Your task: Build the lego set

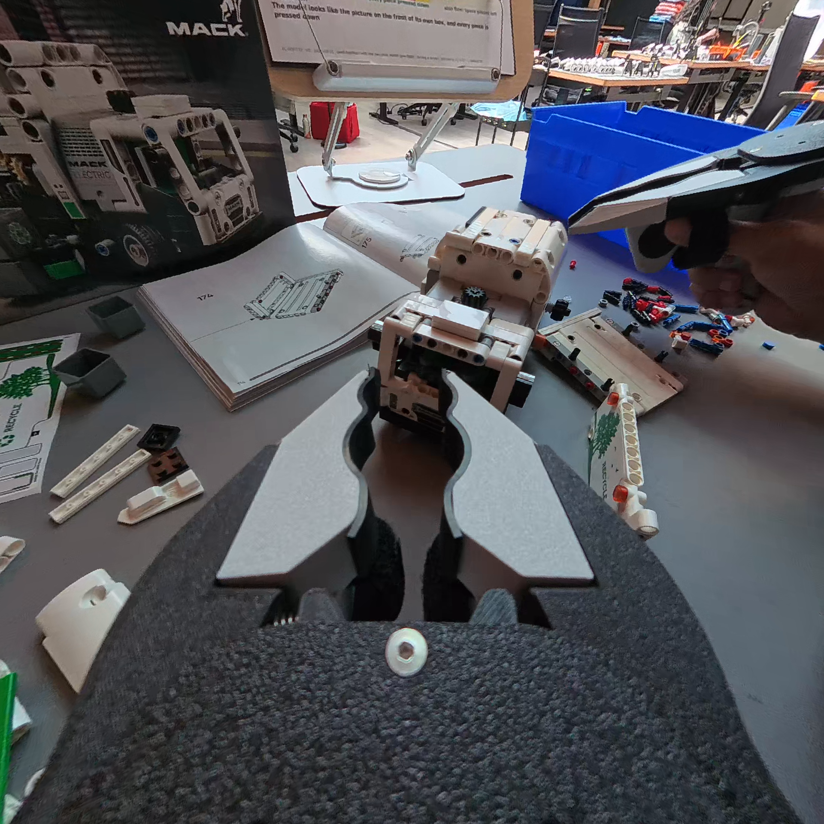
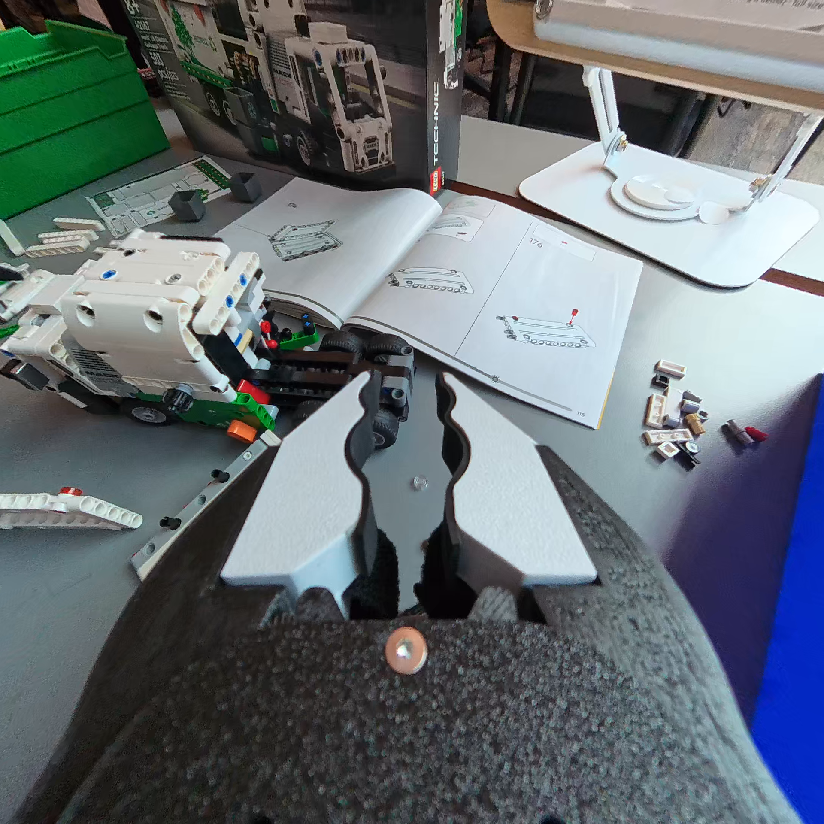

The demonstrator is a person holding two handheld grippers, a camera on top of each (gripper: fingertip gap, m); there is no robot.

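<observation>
The left gripper reaches low and forward over the surface, level with the truck's front end. The right gripper is held higher by a hand and slopes down toward the truck's rear chassis; in the left view it hangs just right of the truck's white top.

An open booklet lies behind the truck, with the box upright beyond it and a white stand to its right. A blue bin stands at the far right. A white panel and a decorated beam lie right of the truck, near a pile of small pins. White strips and two grey cups lie to the left, and a green bin stands at the far left.

The left gripper is partly open with the truck's front nose between its fingertips; both tips appear to touch it. The right gripper is partly open and holds nothing: its left fingertip overlaps the chassis end, its right fingertip stands over bare surface, and a clear stud lies on the surface below the gap.
</observation>
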